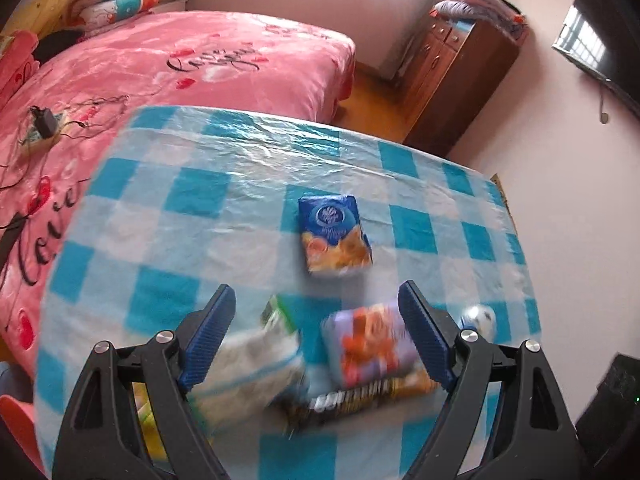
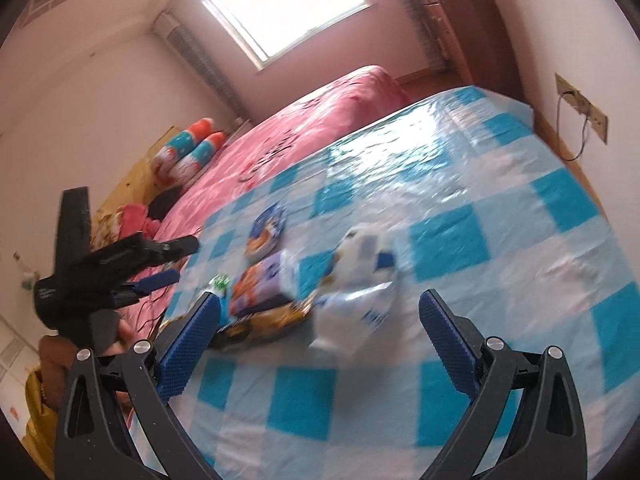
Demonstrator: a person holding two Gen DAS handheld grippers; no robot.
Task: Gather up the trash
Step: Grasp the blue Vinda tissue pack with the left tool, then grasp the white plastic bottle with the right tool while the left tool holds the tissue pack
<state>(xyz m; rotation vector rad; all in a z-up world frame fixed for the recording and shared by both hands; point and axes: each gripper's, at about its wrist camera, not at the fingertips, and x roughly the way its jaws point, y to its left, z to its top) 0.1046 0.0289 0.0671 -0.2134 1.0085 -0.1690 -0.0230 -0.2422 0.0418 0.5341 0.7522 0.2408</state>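
Table [image 1: 248, 184] with blue-checked cover, trash bunched near its front edge. Blue packet [image 1: 334, 236] lies flat alone, farther back on the table than the heap. Heap: purple-orange packet [image 1: 370, 344] on top of a dark-gold wrapper [image 1: 360, 400], white-green wrapper [image 1: 260, 356] touching its left side; all blurred. Small blue-white crumpled piece [image 1: 480, 318] just right of the heap. White plastic bag [image 2: 360, 280] sits on the table right of the heap, seen from the right wrist. Left gripper [image 1: 316, 332] over the heap, jaws spread, nothing pinched. Right gripper [image 2: 320, 332] above the table near the bag, jaws spread, empty. Pink bed [image 1: 240, 64] behind the table.
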